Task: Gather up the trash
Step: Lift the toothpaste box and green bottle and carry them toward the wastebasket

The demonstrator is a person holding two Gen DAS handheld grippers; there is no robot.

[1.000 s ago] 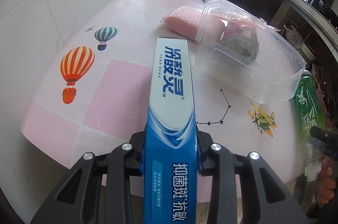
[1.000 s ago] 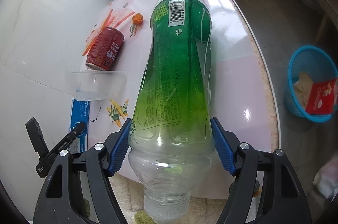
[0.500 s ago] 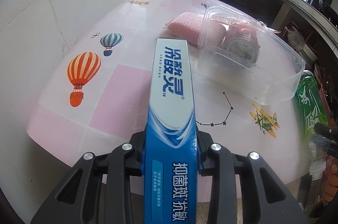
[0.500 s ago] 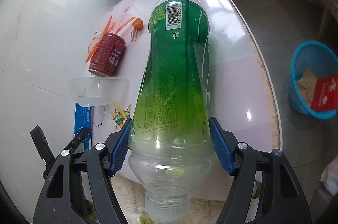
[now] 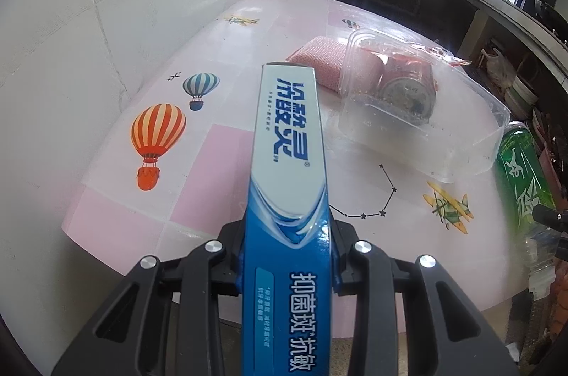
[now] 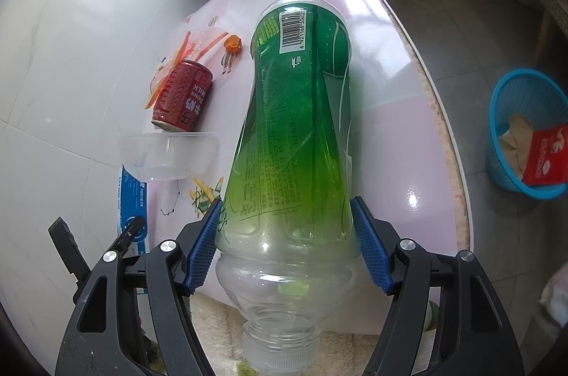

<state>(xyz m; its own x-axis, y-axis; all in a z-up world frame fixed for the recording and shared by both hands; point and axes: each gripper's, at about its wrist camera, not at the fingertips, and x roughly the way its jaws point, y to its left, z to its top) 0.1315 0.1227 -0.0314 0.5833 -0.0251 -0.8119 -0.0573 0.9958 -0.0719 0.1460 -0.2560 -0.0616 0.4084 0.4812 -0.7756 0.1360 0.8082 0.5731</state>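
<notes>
A long blue-and-white cardboard toothpaste box (image 5: 289,184) is held lengthwise up the centre of the left wrist frame. A clear plastic bottle with a green label (image 6: 294,142) fills the centre of the right wrist frame, cap toward the bottom edge. A red drink can (image 6: 183,97) lies on its side at centre left, behind a clear plastic tray (image 6: 168,156), with a blue plastic basket (image 6: 525,131) of trash at far right.

On the table (image 6: 390,134), a can (image 6: 183,101) lay on its side just beyond a clear tub (image 6: 168,156). A sponge (image 5: 319,65) sat left of the tub. A basket (image 6: 525,142) stood on the floor, far right.
</notes>
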